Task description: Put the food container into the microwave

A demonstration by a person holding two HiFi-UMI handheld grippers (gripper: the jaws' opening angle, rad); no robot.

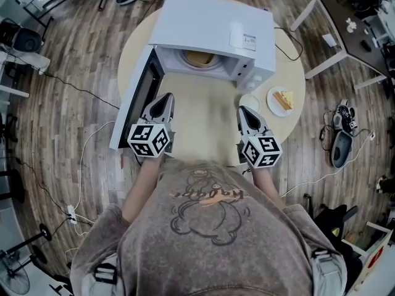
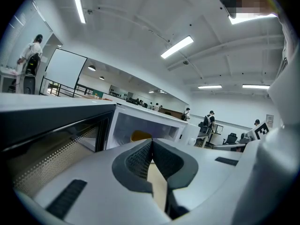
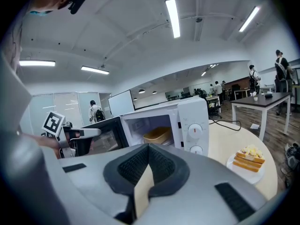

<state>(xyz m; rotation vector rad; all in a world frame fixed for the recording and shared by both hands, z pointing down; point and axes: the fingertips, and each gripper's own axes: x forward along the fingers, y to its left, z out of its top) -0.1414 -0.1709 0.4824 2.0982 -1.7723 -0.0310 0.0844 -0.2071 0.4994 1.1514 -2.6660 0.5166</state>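
A white microwave [image 1: 213, 26] stands at the back of the round table [image 1: 203, 113], its door [image 1: 137, 97] swung open to the left. The yellow food container [image 1: 197, 58] sits inside the cavity; the right gripper view shows this container [image 3: 157, 135] on the cavity floor. My left gripper [image 1: 165, 98] hovers by the open door, shut and empty. My right gripper [image 1: 244, 111] hangs in front of the control panel, also shut with nothing in it. Both are a short way clear of the opening. In the left gripper view the container [image 2: 140, 135] peeks over the closed fingers [image 2: 140, 158].
A plate with a layered cake slice [image 1: 282, 99] lies right of the microwave, with a small white round object [image 1: 249, 102] beside it. A black cable [image 1: 290, 47] runs off the table's right edge. Desks and people stand farther off in the room.
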